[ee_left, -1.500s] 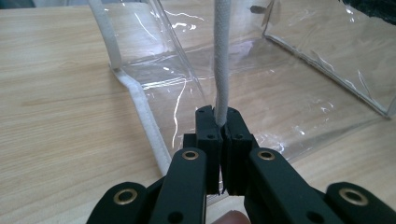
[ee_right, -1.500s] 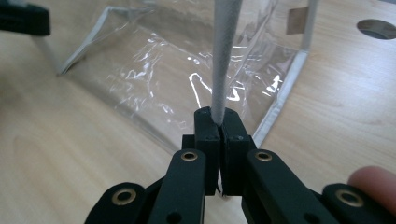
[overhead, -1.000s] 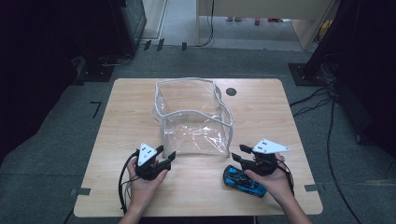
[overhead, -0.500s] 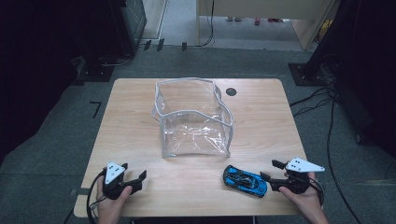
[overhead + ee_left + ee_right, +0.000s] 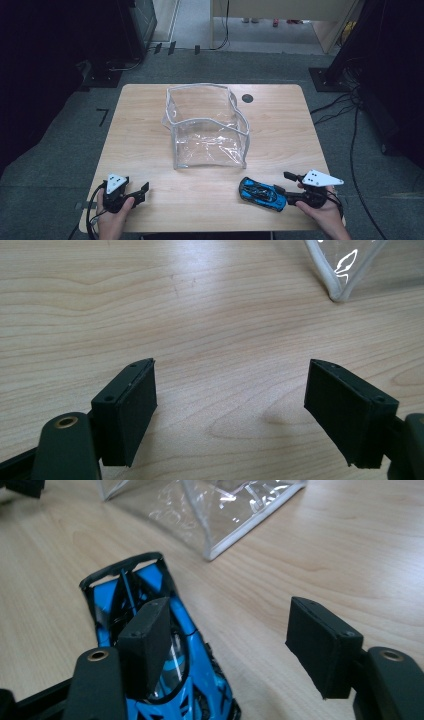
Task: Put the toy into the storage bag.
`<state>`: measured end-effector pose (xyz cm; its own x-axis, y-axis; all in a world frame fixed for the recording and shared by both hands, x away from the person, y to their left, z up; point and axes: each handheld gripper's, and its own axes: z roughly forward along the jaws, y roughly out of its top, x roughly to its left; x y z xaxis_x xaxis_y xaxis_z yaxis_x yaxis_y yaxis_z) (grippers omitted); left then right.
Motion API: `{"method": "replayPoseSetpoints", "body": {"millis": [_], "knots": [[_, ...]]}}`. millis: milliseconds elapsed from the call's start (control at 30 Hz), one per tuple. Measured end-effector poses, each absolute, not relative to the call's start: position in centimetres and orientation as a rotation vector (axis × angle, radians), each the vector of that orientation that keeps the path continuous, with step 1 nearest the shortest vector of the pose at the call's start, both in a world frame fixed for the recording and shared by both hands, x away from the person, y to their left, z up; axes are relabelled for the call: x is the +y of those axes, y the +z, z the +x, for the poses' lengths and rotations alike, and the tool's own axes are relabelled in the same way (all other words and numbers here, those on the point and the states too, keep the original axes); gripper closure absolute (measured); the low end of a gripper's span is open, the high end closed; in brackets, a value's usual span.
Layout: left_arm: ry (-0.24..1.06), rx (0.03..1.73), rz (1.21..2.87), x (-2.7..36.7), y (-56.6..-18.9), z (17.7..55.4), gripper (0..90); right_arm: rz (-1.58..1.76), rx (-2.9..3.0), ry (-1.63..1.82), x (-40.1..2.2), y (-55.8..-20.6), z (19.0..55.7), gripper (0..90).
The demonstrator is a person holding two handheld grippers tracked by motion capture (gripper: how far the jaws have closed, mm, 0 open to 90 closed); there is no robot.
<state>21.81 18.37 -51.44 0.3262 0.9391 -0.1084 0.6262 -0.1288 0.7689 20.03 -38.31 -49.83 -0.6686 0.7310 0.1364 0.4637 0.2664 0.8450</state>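
Note:
A blue and black toy car (image 5: 261, 194) lies on the wooden table (image 5: 142, 130) near the front edge, right of centre. My right gripper (image 5: 284, 184) sits just right of it, open. In the right gripper view its left jaw hovers over the car (image 5: 145, 605), and only bare wood lies in the gap (image 5: 230, 630). These jaws have just been closing a little without pressing anything. A clear plastic pouch (image 5: 207, 127) stands open in the middle. My left gripper (image 5: 143, 192) rests at the front left, open over bare wood (image 5: 230, 400); its jaws have just narrowed slightly.
The pouch's white-edged corner (image 5: 345, 270) is at the top right of the left gripper view, and its near side (image 5: 210, 505) lies beyond the car in the right gripper view. A dark round hole (image 5: 247, 98) marks the table's far side. Cables cross the floor (image 5: 340, 107) at right.
Both grippers have drawn back from the pouch toward the front edge, the left one going left and the right one going right. The car now lies clear of the right hand.

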Motion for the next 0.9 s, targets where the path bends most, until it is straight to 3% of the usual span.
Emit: {"method": "replayPoseSetpoints", "body": {"millis": [733, 800, 833, 900], "knots": [[0.525, 1.383, 1.872, 18.0, -51.6, 21.9, 23.8, 0.856, 2.586, 1.131, -33.3, -50.0, 20.8, 28.5], [0.526, 1.382, 1.873, 18.0, -51.6, 21.8, 23.8, 0.858, 2.611, 1.135, -33.1, -49.9, 21.0, 23.7], [0.524, 1.381, 1.872, 18.0, -51.6, 21.8, 23.9, 0.829, 2.656, 1.090, -32.8, -50.0, 20.9, 17.2], [0.523, 1.382, 1.871, 18.0, -51.6, 21.8, 23.9, 0.800, 2.664, 1.036, -32.5, -50.2, 20.7, 16.2]]}}
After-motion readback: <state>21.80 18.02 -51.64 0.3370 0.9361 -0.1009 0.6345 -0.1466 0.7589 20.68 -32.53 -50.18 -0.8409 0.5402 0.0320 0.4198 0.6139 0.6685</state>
